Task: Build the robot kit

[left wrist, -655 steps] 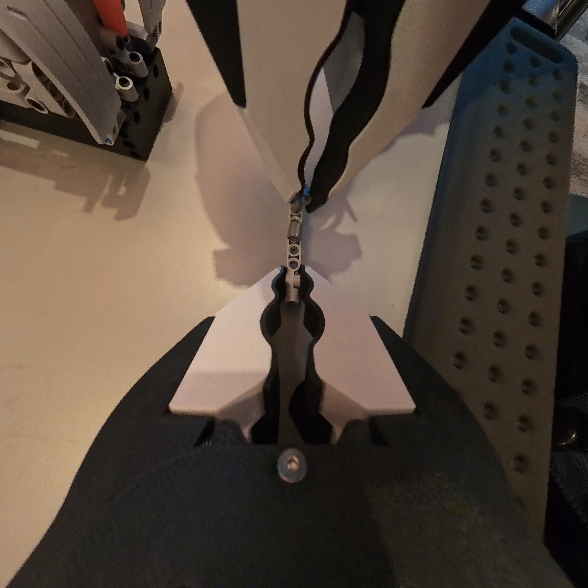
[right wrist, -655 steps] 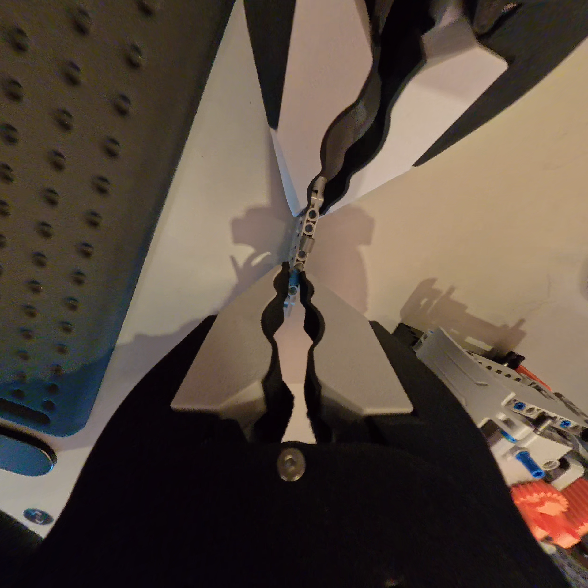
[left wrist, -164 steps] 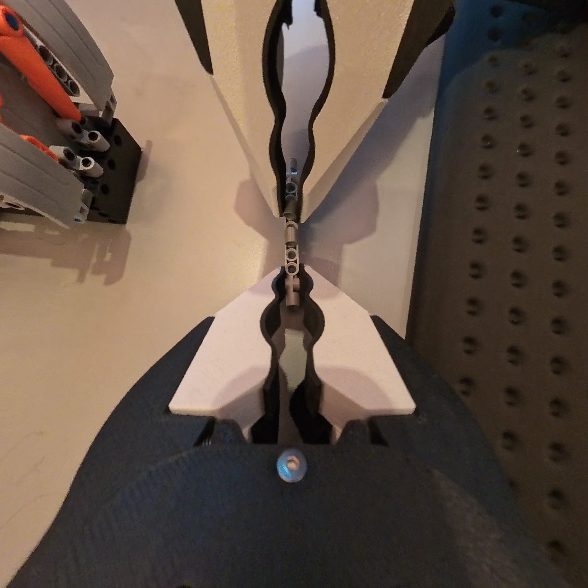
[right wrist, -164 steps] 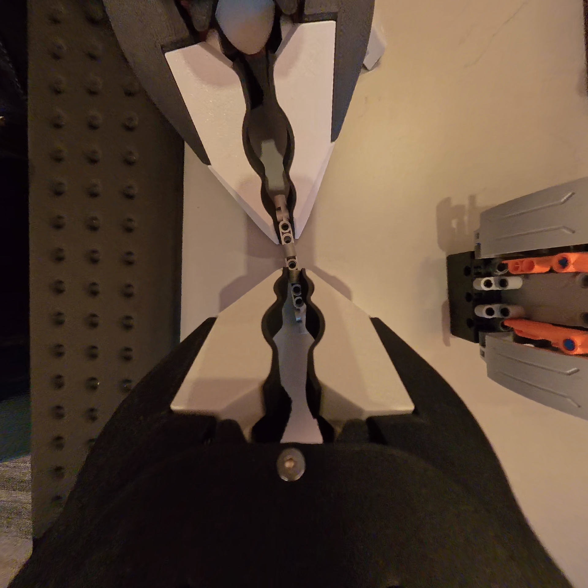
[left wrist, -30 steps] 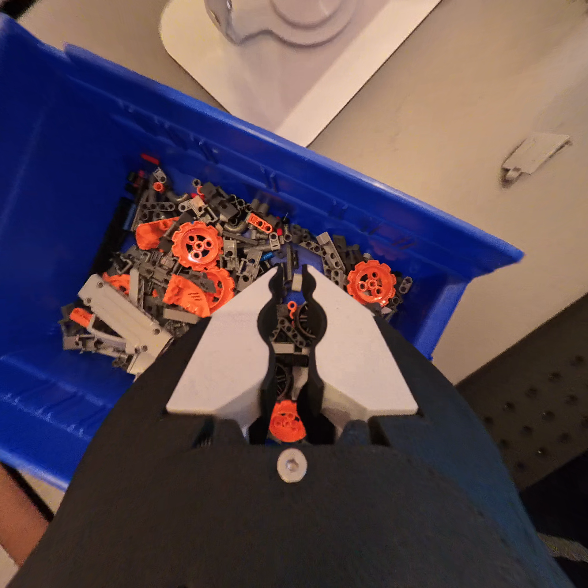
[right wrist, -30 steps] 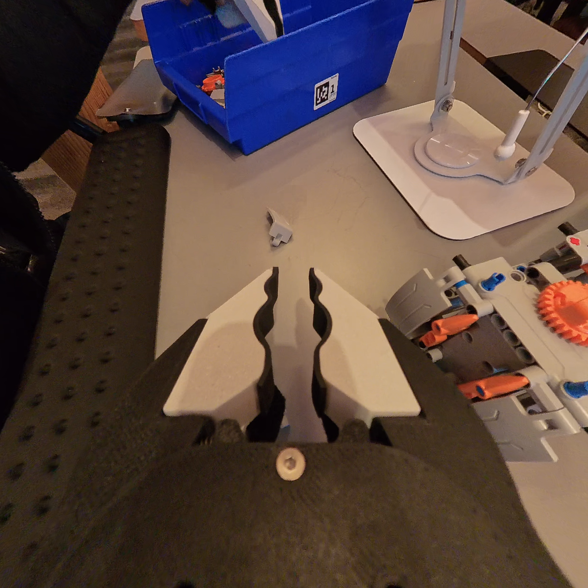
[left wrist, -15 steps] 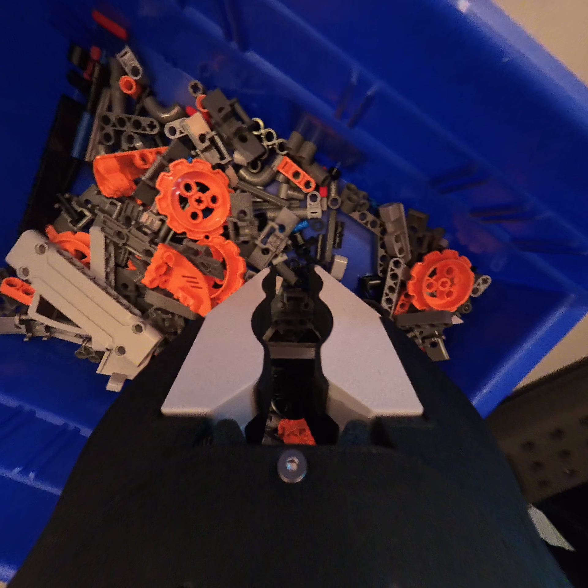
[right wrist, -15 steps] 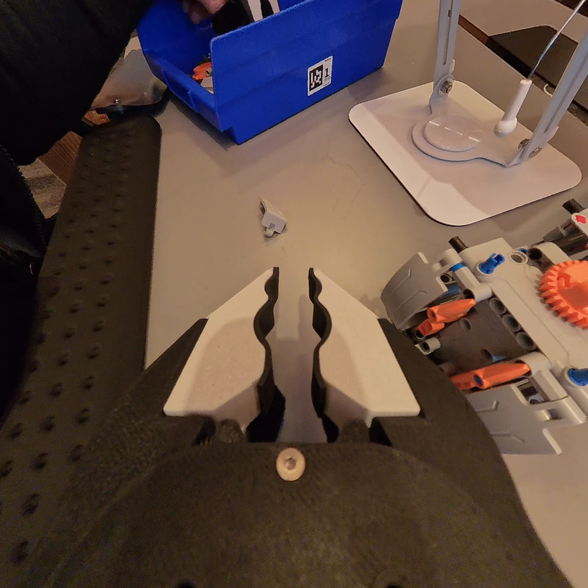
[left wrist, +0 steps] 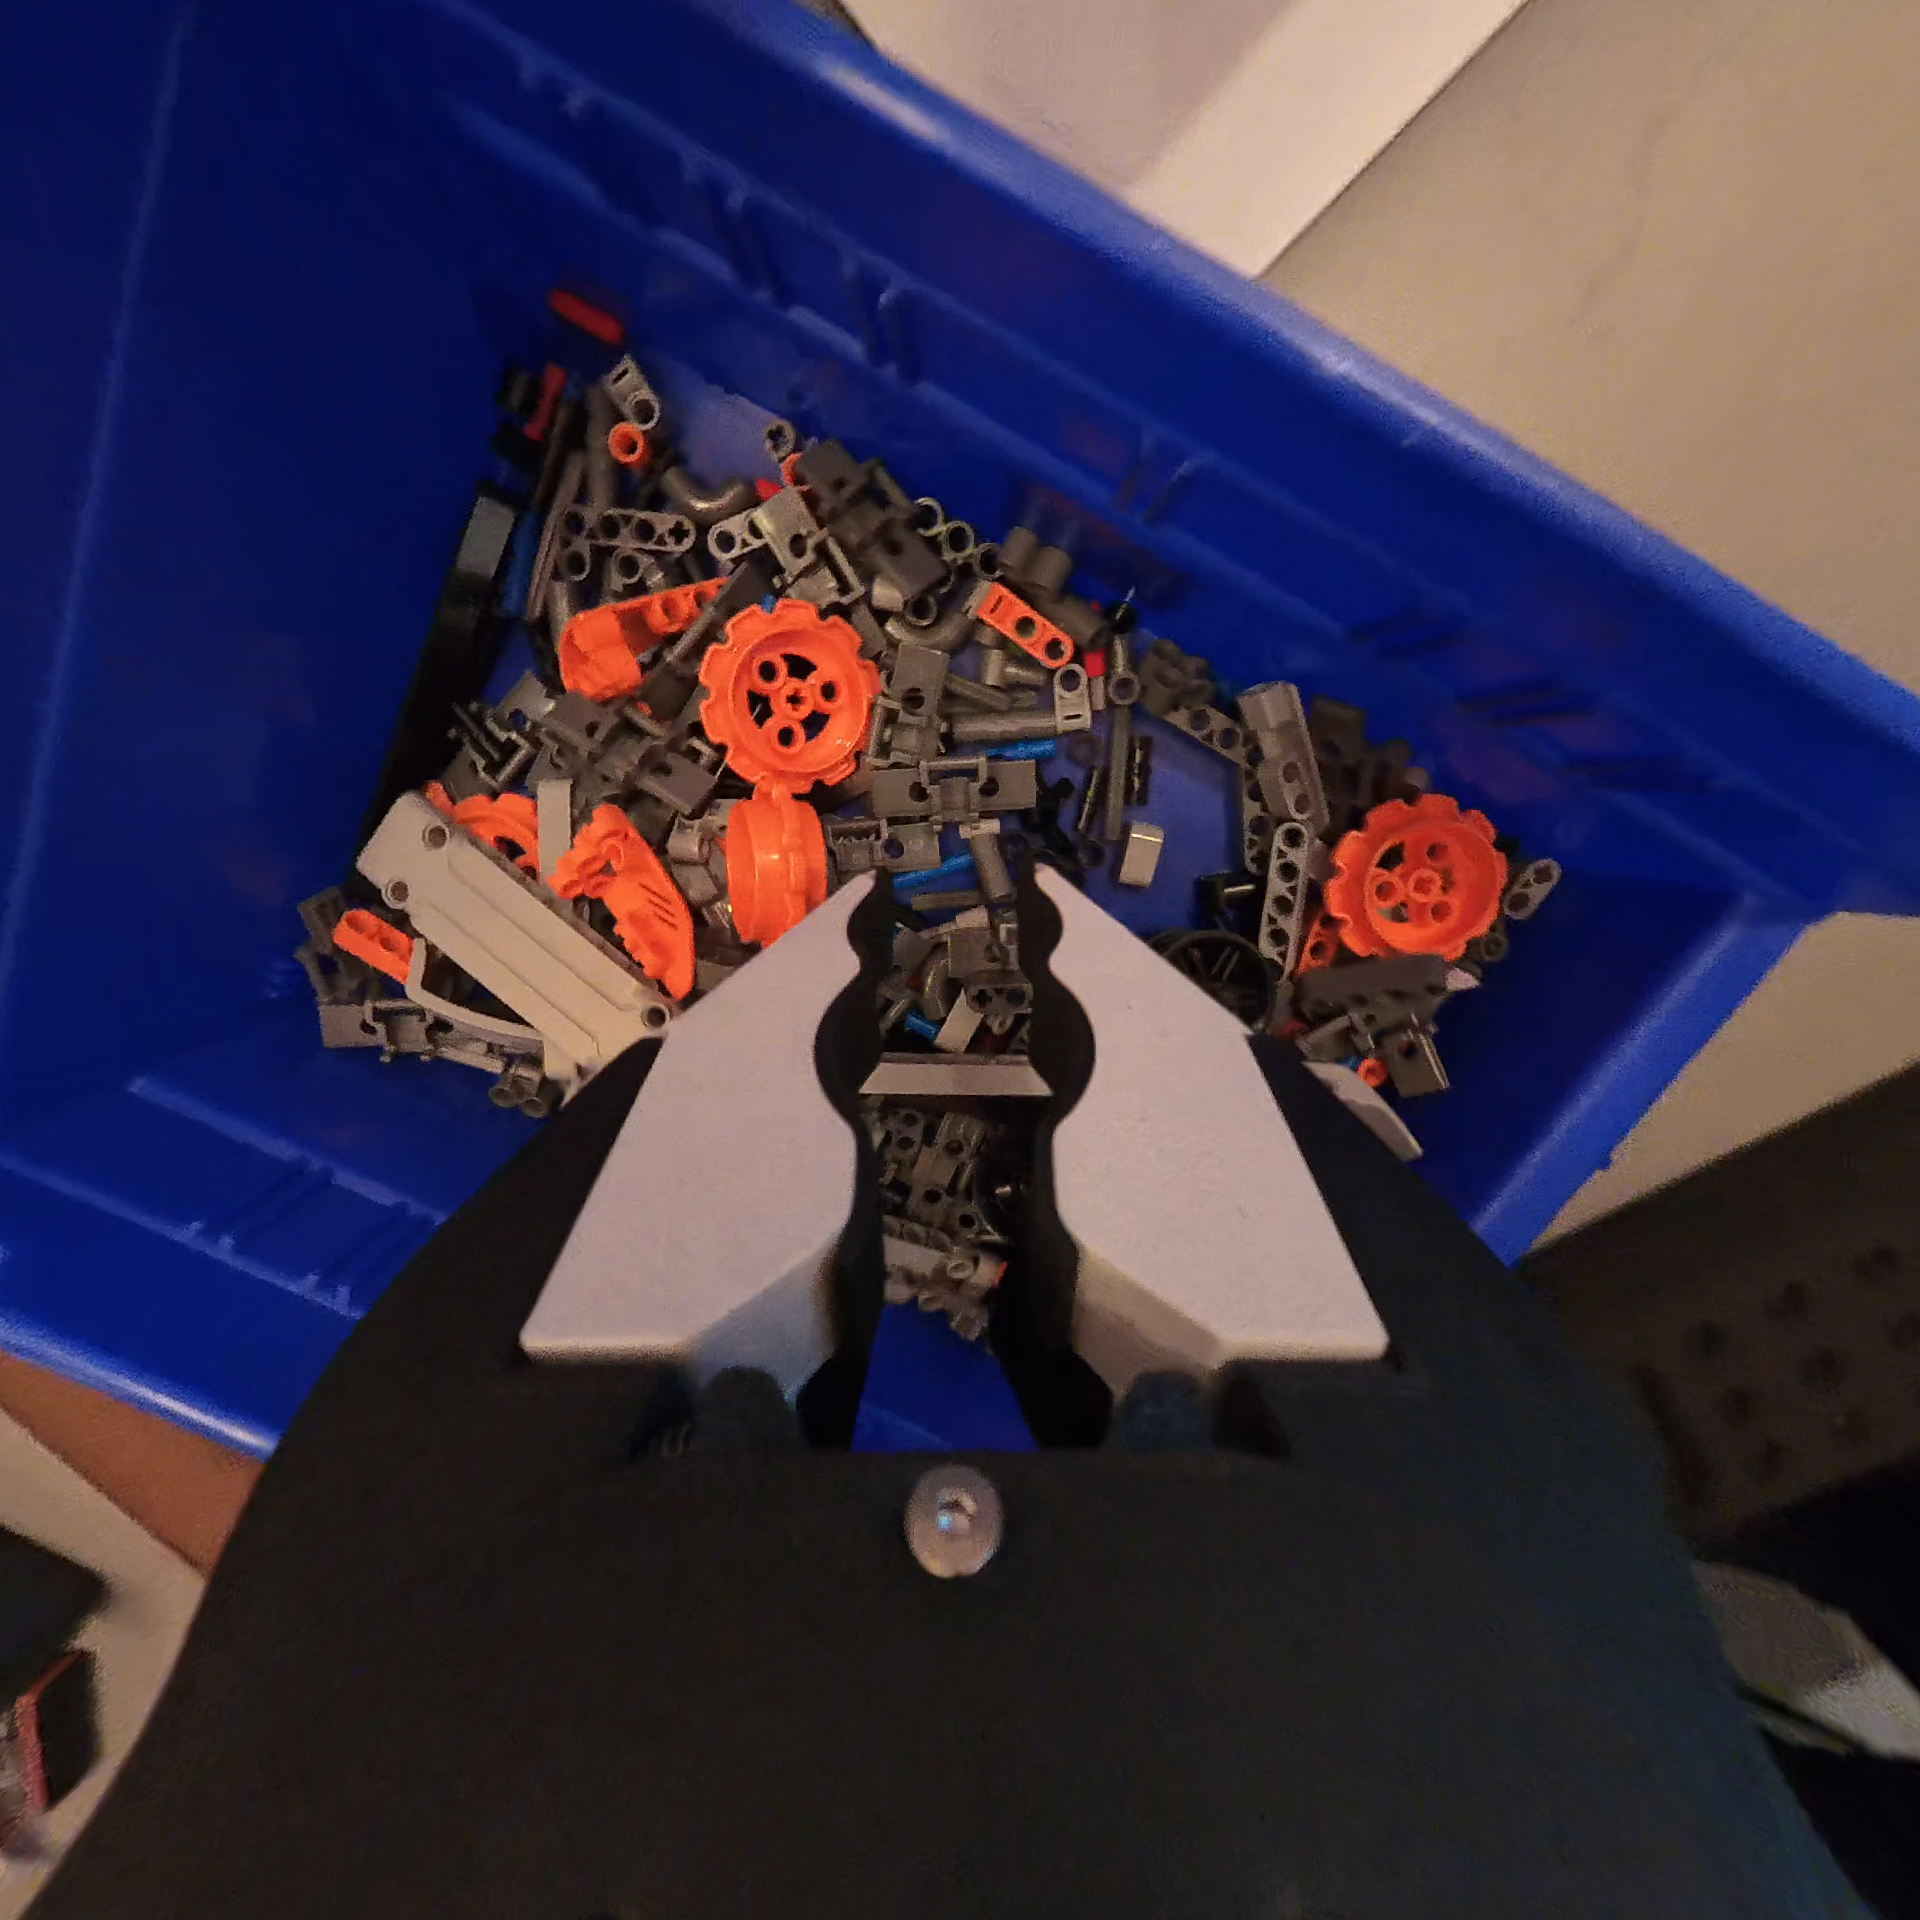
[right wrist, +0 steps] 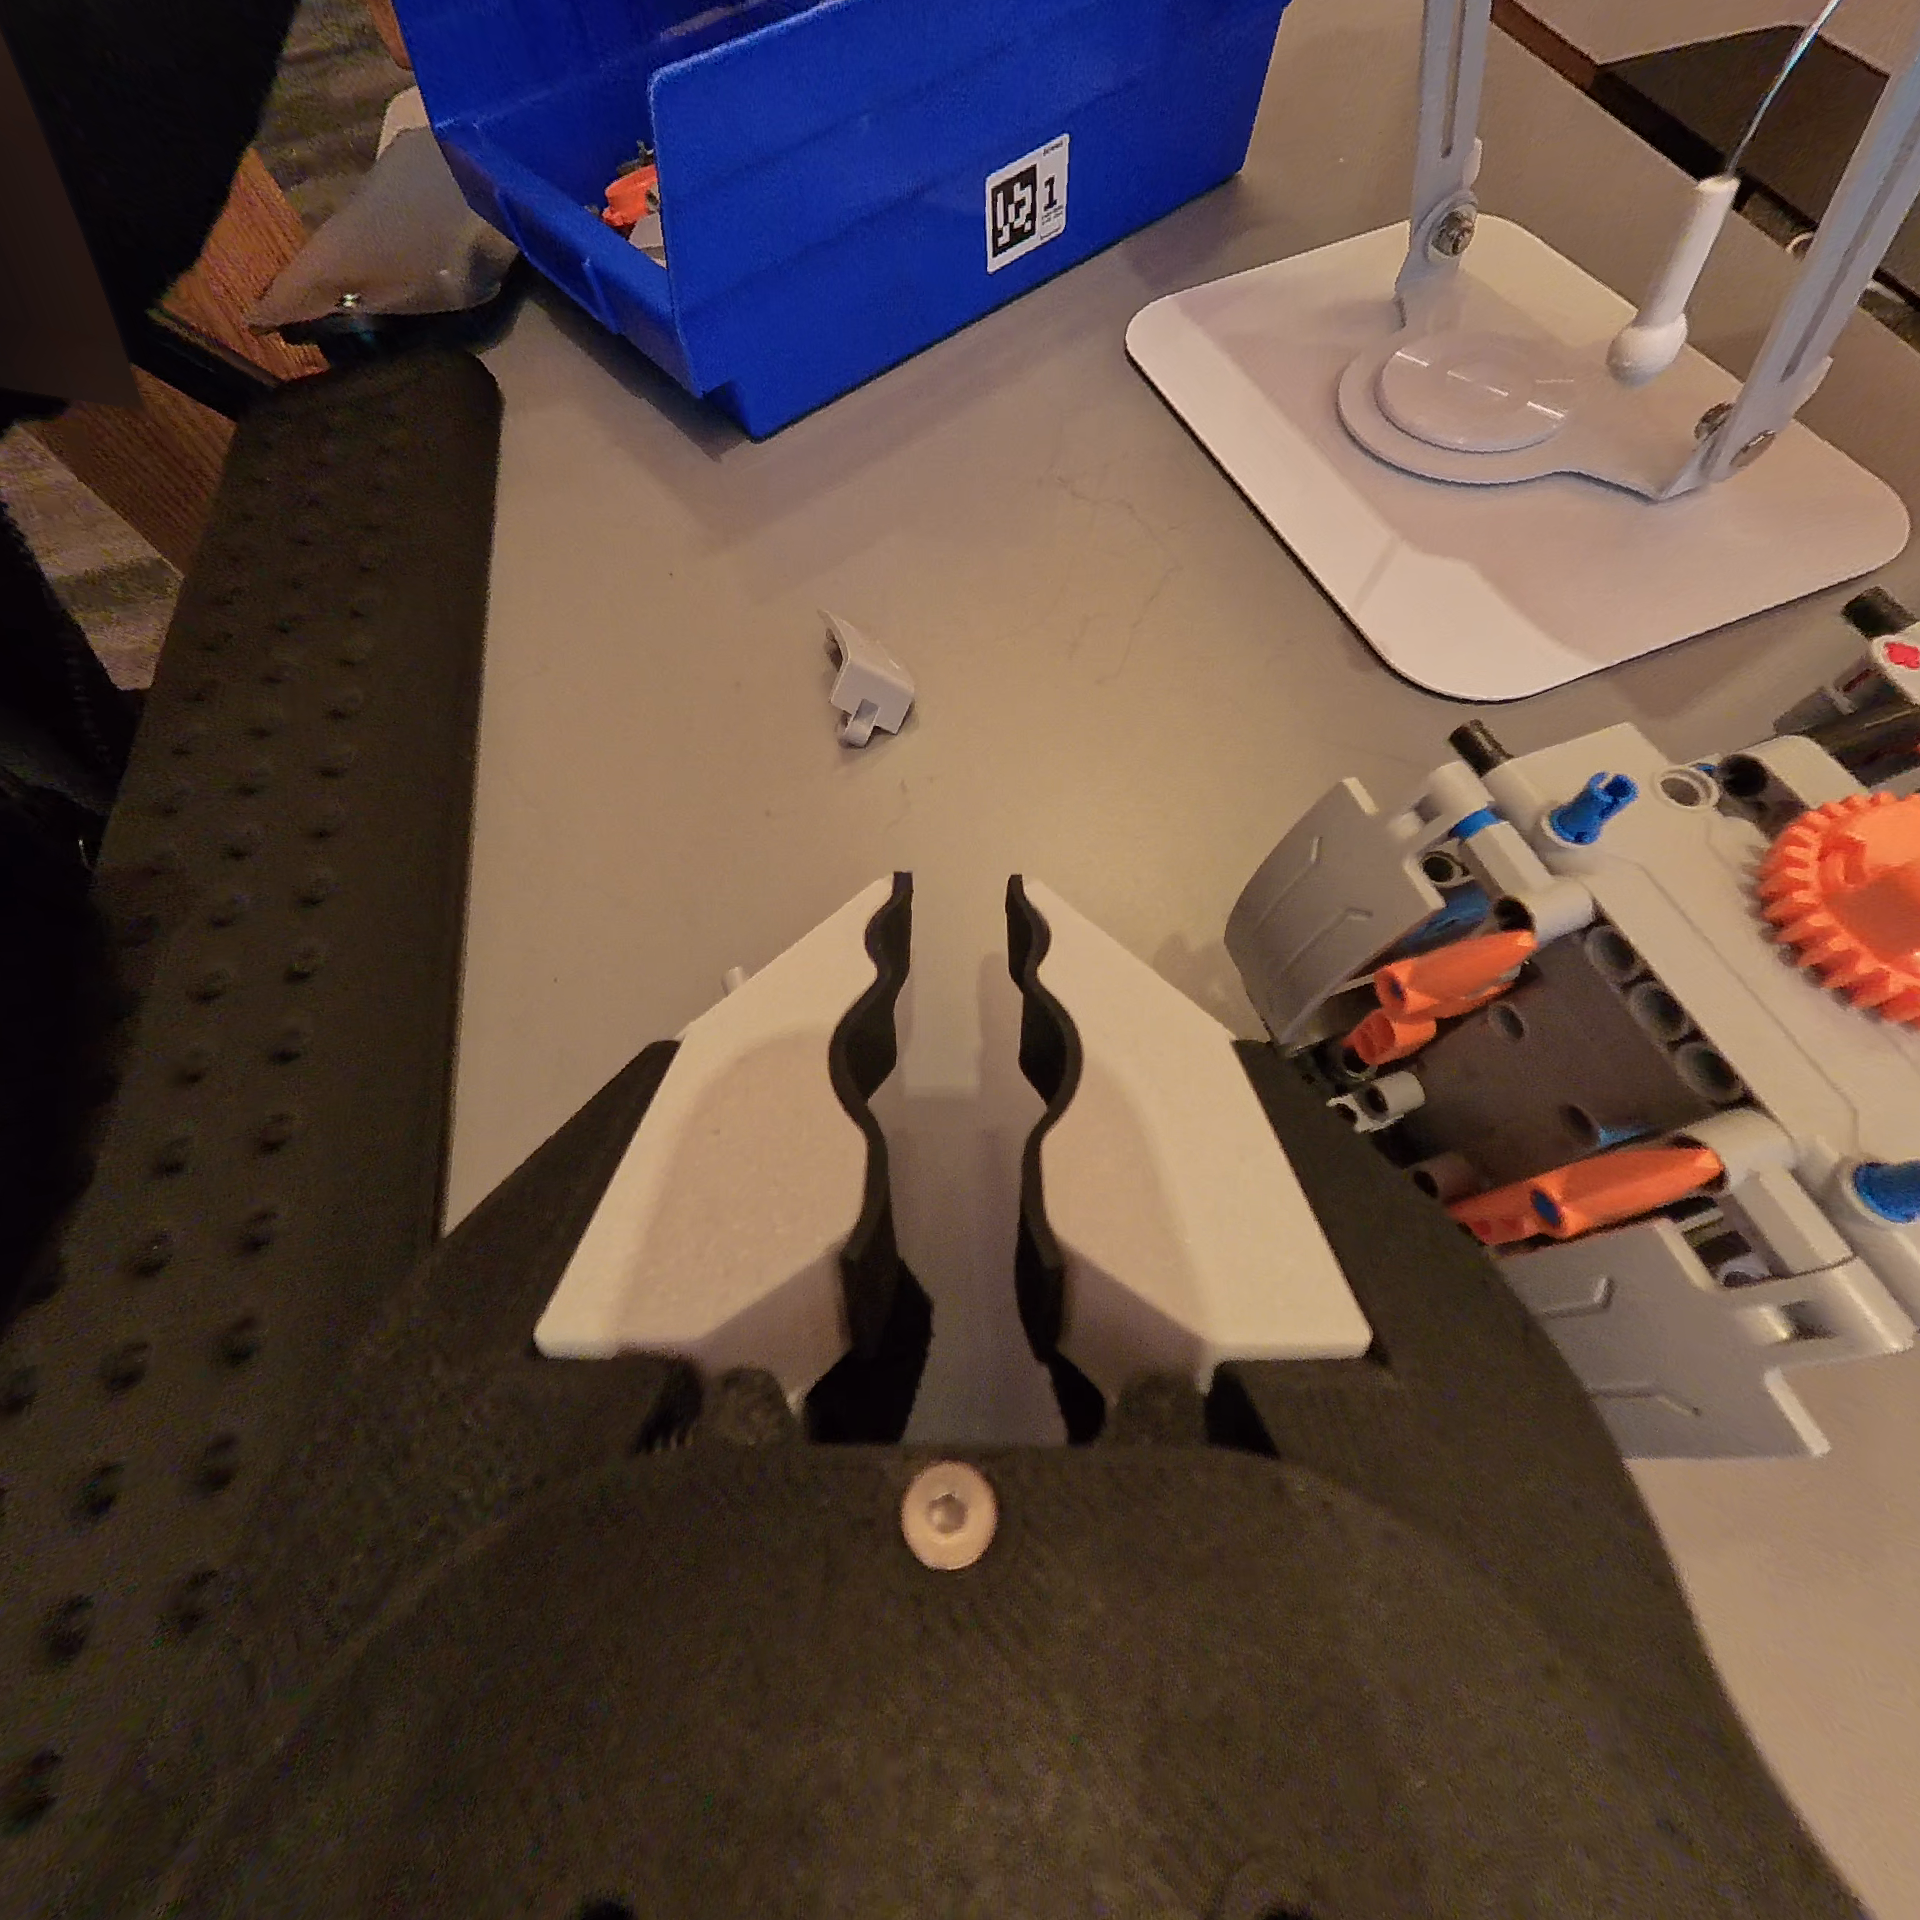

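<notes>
A white sticker (right wrist: 1027, 204) with a square code and a digit sits on the blue bin (right wrist: 831, 187), well ahead of the right gripper (right wrist: 958, 883). That gripper's fingers stand apart with nothing between them, over bare counter (right wrist: 675, 831). One small grey piece (right wrist: 865, 675) lies ahead of the tips; a partly built grey and orange model (right wrist: 1621, 1091) sits just right of them. The left gripper (left wrist: 956, 878) hangs over the bin's heap of loose parts (left wrist: 904, 790), fingers parted and holding nothing. Two orange toothed wheels (left wrist: 787, 694) lie flat, one ahead-left, one right.
</notes>
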Tool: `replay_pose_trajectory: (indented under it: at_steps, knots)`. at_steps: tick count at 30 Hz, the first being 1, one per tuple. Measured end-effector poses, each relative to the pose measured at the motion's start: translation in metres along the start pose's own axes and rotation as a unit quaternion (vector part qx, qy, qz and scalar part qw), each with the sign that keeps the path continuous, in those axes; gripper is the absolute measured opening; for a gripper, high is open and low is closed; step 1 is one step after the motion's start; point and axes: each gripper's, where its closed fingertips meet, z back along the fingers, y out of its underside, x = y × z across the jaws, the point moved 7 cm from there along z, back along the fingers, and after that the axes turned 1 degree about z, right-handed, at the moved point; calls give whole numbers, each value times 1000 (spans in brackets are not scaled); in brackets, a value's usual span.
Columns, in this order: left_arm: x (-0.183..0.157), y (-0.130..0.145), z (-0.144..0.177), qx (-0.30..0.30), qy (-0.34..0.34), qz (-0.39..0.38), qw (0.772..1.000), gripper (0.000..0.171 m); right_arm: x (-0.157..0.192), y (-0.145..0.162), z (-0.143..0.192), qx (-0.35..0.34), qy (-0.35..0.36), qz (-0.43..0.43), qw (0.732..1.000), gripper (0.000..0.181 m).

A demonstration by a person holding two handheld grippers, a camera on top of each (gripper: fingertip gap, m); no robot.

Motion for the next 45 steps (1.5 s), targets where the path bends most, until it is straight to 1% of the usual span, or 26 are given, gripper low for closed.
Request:
replay_pose_trajectory:
  at_steps: [3, 6, 7, 9, 11, 12, 13, 15, 16, 17, 18, 20, 21, 24, 26, 28, 31, 33, 34, 36, 39, 40, 41, 43, 45]
  knots:
    - [-5, -6, 2, 42, 48, -52, 997, 22, 0, 3, -2, 7, -3, 1, 1000, 17]
    - [-8, 0, -4, 101, 105, -86, 986, 23, 0, 2, -1, 6, -3, 2, 1000, 16]
    - [-6, 1, -7, 110, 109, -92, 984, 19, 1, 3, -1, 7, -3, 2, 1000, 17]
    - [-12, 6, -11, 129, 162, -117, 971, 13, 1, 3, -2, 10, -2, 5, 1000, 16]
    - [-17, 7, -14, 127, 175, -160, 963, 11, 1, 5, -3, 12, -4, 6, 1000, 16]
    - [-21, 7, -14, 129, 191, -167, 959, 14, 1, 5, -3, 12, -4, 7, 1000, 16]
    - [-25, 7, -15, 124, 190, -188, 956, 17, 1, 5, -2, 12, -4, 8, 1000, 16]
    - [-41, 6, -14, 101, 223, -209, 947, 25, 0, 5, -1, 10, 0, 7, 1000, 16]
    - [-45, 7, -16, 97, 217, -217, 947, 28, -1, 5, -1, 10, 1, 5, 1000, 16]
    - [-44, 10, -21, 103, 189, -230, 949, 30, -2, 6, -1, 10, 2, 4, 1000, 16]
    - [-43, 15, -25, 117, 175, -234, 949, 35, -2, 6, -1, 11, 3, 3, 1000, 16]
    - [-40, 19, -33, 121, 165, -228, 952, 39, -3, 8, -2, 15, 2, 1, 1000, 16]
    - [-38, 22, -36, 126, 167, -225, 952, 36, -3, 9, -3, 17, 2, 1, 1000, 16]
    - [-30, 21, -36, 111, 144, -225, 957, 35, -4, 11, -4, 22, 2, -1, 1000, 16]
    - [-18, 18, -36, 97, 120, -212, 965, 34, -5, 12, -4, 23, 4, -2, 1000, 16]
    - [5, 14, -33, 87, 62, -193, 975, 33, -6, 12, -4, 23, 6, -2, 1000, 16]
    - [23, 9, -20, 51, 34, -171, 983, 32, -7, 13, -4, 25, 9, -2, 1000, 16]
    - [21, 8, -12, 38, 43, -180, 982, 35, -8, 13, -4, 25, 9, -3, 1000, 16]
    - [15, 7, -8, 28, 58, -184, 981, 35, -8, 13, -4, 25, 9, -4, 1000, 16]
    - [-8, 6, -6, 16, 127, -191, 973, 34, -8, 14, -5, 28, 9, -4, 1000, 16]
    - [-34, 12, -20, 45, 154, -214, 964, 34, -8, 15, -6, 30, 9, -4, 999, 16]
    - [-41, 13, -24, 46, 160, -216, 962, 34, -8, 15, -6, 31, 9, -4, 999, 16]
    - [-47, 14, -29, 52, 166, -216, 961, 31, -8, 15, -6, 31, 9, -4, 999, 15]
    - [-50, 16, -38, 64, 155, -220, 961, 16, -8, 15, -6, 31, 10, -4, 999, 15]
    - [-49, 16, -40, 61, 157, -211, 963, 10, -8, 15, -5, 30, 10, -3, 999, 15]
